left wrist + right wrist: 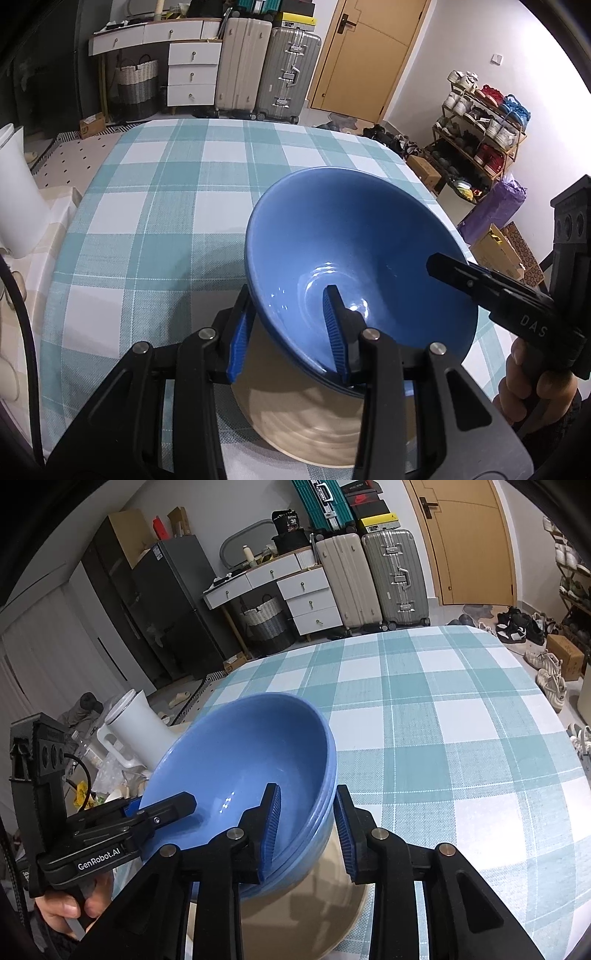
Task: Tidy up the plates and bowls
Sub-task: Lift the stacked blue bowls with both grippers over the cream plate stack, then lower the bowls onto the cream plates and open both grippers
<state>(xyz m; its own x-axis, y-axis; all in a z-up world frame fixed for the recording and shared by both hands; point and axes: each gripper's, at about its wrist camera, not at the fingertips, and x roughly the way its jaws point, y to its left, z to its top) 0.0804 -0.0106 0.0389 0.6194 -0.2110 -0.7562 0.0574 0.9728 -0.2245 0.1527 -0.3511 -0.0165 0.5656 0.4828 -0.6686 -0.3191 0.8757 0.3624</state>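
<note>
Checked teal cloth covers the table (155,206), where a beige plate (306,432) lies largely hidden beneath stacked blue bowls (354,251); how many are nested is hard to count, perhaps three. Nothing sits inside the top one. Left gripper (288,328) and right gripper (308,829) each clamp opposite rims.

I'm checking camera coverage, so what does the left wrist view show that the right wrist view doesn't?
Only the left wrist view shows the shoe rack and purple bag. Only the right wrist view shows the black fridge and white jug. Both show the blue bowls over the beige plate, both grippers on the rim, the checked tablecloth and suitcases.
</note>
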